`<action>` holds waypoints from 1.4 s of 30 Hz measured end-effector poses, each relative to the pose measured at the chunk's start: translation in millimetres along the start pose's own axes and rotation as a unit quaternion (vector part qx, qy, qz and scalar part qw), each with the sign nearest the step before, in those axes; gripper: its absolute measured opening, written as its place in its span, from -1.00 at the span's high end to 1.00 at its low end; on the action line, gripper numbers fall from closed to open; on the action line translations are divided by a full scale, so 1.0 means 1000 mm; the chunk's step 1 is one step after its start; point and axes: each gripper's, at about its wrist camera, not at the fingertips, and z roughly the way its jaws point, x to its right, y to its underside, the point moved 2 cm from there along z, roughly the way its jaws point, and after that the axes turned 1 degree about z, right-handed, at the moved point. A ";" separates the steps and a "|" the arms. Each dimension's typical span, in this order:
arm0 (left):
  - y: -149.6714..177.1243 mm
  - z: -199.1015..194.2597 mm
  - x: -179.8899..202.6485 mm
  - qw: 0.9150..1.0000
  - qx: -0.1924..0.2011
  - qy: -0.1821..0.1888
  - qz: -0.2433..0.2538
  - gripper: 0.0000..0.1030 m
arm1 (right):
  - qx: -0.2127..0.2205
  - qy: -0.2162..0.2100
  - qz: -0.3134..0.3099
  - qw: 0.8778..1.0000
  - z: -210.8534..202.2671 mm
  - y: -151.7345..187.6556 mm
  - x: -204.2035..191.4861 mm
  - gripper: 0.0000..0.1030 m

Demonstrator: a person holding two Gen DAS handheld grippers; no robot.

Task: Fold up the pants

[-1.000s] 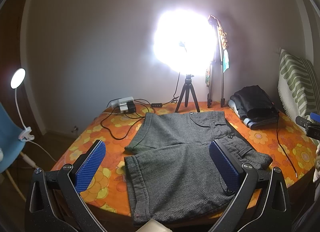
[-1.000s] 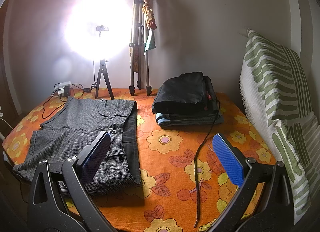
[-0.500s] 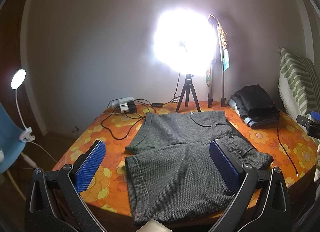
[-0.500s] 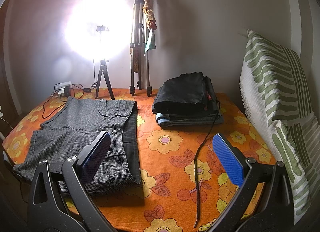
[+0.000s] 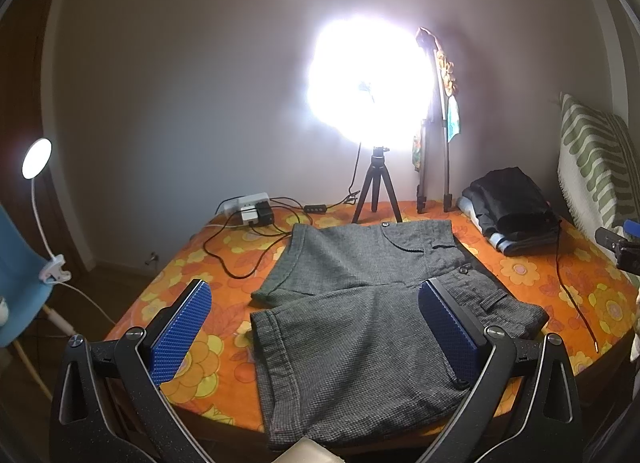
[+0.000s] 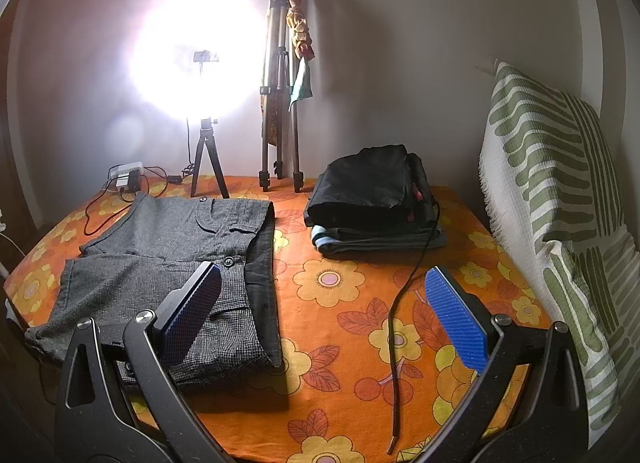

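Observation:
Grey checked shorts lie spread flat on the orange flowered bedspread, legs pointing left and waistband to the right; in the right wrist view the shorts fill the left side. My left gripper hovers open above the near leg, blue pads wide apart, holding nothing. My right gripper is open too, above the bedspread just right of the waistband, its left pad over the shorts' corner. The right gripper's tip shows at the far right edge of the left wrist view.
A stack of folded dark clothes sits at the back right. A black cord trails across the bedspread. Light tripod, taller tripod, power strip with cables at the back. Striped pillow on the right. Clip lamp at left.

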 end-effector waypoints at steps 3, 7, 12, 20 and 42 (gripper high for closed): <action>0.002 0.002 0.001 1.000 -0.003 -0.003 0.000 -0.99 | -0.001 -0.002 0.001 1.000 0.000 0.000 -0.001 -1.00; 0.003 0.006 -0.002 1.000 -0.010 -0.003 -0.003 -0.99 | 0.000 -0.002 0.001 1.000 0.000 -0.001 -0.001 -1.00; 0.003 0.014 -0.008 1.000 -0.016 -0.007 -0.007 -0.99 | 0.001 -0.003 0.000 1.000 -0.001 -0.001 -0.002 -1.00; 0.018 0.029 -0.024 0.999 -0.034 0.007 -0.005 -0.99 | 0.003 -0.026 -0.024 0.999 0.002 0.000 -0.012 -1.00; 0.113 0.032 -0.034 0.976 -0.165 0.094 0.106 -0.34 | -0.172 -0.176 -0.063 0.967 0.077 0.064 -0.042 -0.56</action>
